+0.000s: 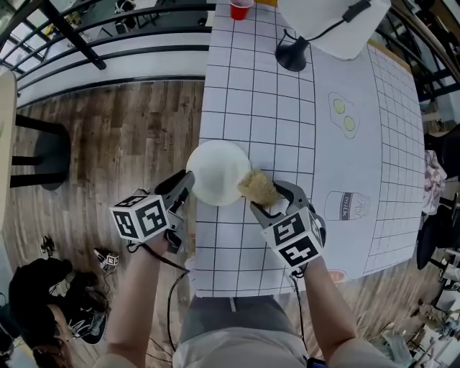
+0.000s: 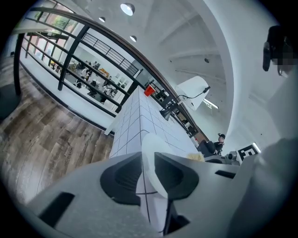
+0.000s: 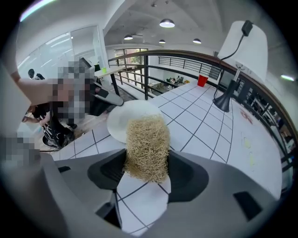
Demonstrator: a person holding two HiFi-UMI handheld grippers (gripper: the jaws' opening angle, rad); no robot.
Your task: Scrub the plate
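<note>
straw-coloured fibre, a dry tangled scrubber (image 3: 146, 148), sits pinched between the fingers of the right gripper (image 3: 146, 162), which are closed firmly on its lower part. it looks light and springy, so it probably bends under pressure and needs a firm push to clean.

the white plate (image 1: 218, 171) is on the table (image 1: 273, 108), toward the 6 o'clock end and near the 9 o'clock edge. it looks thin, stiff and light, perhaps plastic or paper. i judge it slides easily on the smooth gridded cover, so it must be steadied at the rim, far from the scrubbing side.

the left gripper (image 1: 185, 183) is at the plate's 8 o'clock. in its own view the rim stands between the fingers, which are only a little apart. they seem to rest around the rim loosely and not to press it. the scrubber touches the plate's rim at about 4 o'clock.

counted: one plate, one scrubber, two grippers, and one red cup (image 1: 241, 8) at the 12 o'clock end of the table.
</note>
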